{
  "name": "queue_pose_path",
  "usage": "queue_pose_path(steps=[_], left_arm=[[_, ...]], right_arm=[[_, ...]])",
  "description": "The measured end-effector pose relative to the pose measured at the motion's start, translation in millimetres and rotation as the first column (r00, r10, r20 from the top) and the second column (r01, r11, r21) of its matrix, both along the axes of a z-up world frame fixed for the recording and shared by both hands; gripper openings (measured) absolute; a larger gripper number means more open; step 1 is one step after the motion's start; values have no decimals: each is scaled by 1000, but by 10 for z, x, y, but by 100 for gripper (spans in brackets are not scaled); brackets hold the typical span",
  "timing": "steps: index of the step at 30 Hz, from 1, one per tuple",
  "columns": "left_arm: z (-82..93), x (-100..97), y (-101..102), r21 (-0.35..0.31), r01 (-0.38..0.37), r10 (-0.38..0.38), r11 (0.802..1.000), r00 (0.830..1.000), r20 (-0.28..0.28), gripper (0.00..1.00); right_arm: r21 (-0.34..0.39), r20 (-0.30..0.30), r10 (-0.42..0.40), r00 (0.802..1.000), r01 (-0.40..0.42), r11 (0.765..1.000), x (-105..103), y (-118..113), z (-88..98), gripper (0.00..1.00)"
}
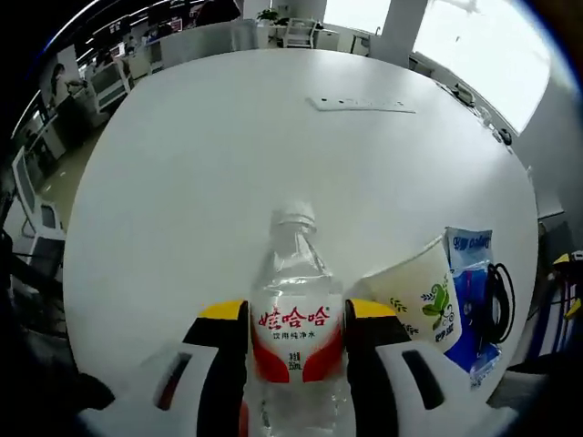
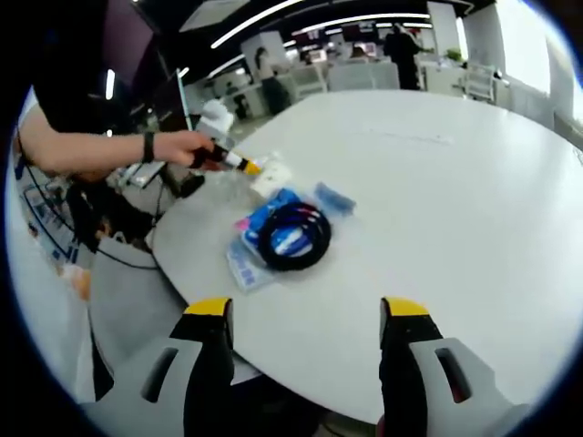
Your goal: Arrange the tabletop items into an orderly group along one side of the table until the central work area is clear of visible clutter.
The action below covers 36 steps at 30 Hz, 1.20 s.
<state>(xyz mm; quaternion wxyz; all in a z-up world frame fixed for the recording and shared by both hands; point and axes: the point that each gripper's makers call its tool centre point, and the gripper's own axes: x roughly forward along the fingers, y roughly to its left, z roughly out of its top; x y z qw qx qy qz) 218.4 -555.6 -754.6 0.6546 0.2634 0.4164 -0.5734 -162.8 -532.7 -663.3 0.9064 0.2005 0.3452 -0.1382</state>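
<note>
Bottle duty: my left gripper [image 1: 296, 346] clamps the clear plastic water bottle [image 1: 294, 319] beside the white paper cup [image 1: 421, 293] at the white table's [image 1: 228, 173] edge for grouping, while my right gripper [image 2: 305, 319] hangs wide, empty.

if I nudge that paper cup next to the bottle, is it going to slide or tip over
The paper cup already leans on the blue packet, so it would probably topple or roll rather than slide. It looks thin and light, so a gentle push should move it, and a firm squeeze might crush it. Whether anything is inside cannot be seen.
</note>
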Motion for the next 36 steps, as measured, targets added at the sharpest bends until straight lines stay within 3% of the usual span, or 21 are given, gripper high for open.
queue_pose_path(steps=[8,15,21,28,36], left_arm=[[53,-26,-25,-43,-31,30,999,999,-9,38],[194,89,-25,-114,-93,98,989,995,32,37],[412,207,99,-186,-132,155,974,982,112,37],[575,326,256,-260,-185,222,948,968,121,38],[735,386,375,-293,-188,238,938,960,148,37]], right_arm=[[4,-4,-3,1000,3,1000,-27,2,-12,63],[10,1,12,1000,-12,1000,25,-7,-21,63],[15,14,27,1000,-27,1000,100,-57,-3,62],[18,26,49,998,-49,999,159,-87,18,62],[15,43,72,996,-73,997,249,-119,38,62]])
